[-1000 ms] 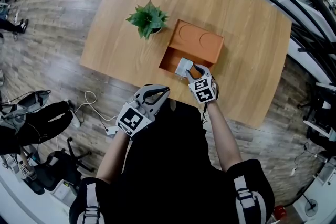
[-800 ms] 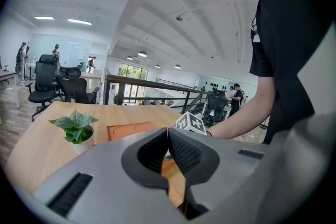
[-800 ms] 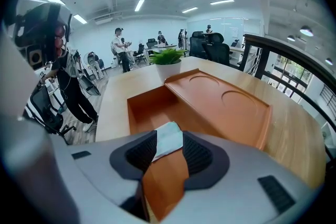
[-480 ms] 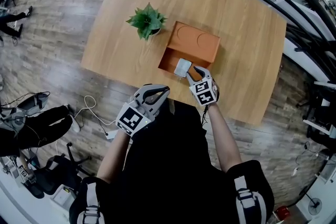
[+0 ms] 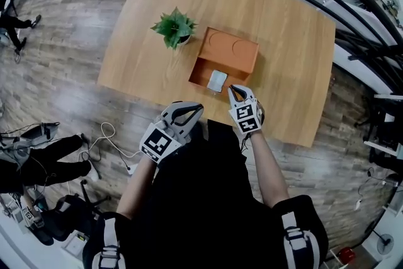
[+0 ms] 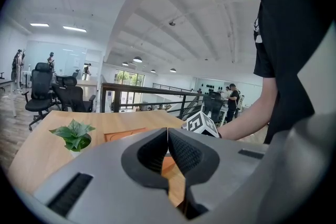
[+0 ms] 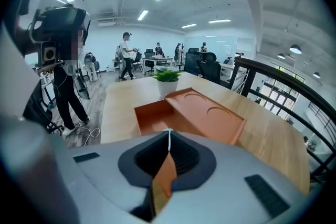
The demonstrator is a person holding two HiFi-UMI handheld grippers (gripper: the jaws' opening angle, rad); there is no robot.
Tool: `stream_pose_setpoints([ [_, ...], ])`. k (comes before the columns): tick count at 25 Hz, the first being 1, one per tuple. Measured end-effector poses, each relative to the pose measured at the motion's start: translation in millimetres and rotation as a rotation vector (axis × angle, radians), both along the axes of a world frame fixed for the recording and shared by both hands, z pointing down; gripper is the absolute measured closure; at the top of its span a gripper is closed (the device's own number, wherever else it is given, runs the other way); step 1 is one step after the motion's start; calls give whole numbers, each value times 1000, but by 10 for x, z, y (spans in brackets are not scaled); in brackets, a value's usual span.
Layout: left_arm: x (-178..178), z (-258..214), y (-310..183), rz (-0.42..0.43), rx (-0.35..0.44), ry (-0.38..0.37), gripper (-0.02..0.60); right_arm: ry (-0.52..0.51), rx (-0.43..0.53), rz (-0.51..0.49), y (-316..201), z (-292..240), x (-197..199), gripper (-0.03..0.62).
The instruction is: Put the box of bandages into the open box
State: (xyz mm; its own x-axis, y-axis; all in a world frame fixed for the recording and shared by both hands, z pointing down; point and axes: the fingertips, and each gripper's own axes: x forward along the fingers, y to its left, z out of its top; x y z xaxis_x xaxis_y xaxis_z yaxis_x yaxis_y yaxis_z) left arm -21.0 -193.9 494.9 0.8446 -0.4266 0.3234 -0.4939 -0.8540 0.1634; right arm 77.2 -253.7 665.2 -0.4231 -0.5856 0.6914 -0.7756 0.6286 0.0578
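Note:
The orange open box lies on the wooden table, its lid folded back. A grey-white box of bandages rests in its open compartment, with nothing touching it. My right gripper hovers just in front of the box, apart from the bandages. Its jaws have just been closing, and its fingertips now meet with nothing between them; its body hides the bandages in the right gripper view. My left gripper is held off the table's near edge, shut and empty.
A small potted plant stands left of the orange box, close to it. Railings run past the table's right side. Cables and office chairs are on the floor at the left. People stand in the background.
The right gripper has drawn back and up from the bandage box, which stays in the open compartment, and its jaws have closed. The left gripper has barely moved.

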Motion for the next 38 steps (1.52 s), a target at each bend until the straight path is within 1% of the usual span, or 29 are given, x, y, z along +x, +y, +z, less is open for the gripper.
stream_pose_setpoints([
  [4, -42, -36, 83, -1, 13, 3, 555, 6, 17, 6, 143, -106, 17, 569],
  [13, -181, -78, 334, -11, 36, 6, 555, 19, 42, 18, 567, -258, 65, 569],
  [20, -279, -93, 546, -9, 45, 5, 555, 4, 108, 12, 718, -552, -39, 569],
  [25, -333, -90, 663, -3, 48, 7, 555, 18, 137, 16, 856, -709, -67, 569],
  [33, -341, -124, 773, 14, 59, 11, 555, 2, 169, 42, 1045, -890, -26, 569],
  [38, -334, -101, 807, 19, 59, 6, 555, 0, 194, 35, 1084, -977, -29, 569],
])
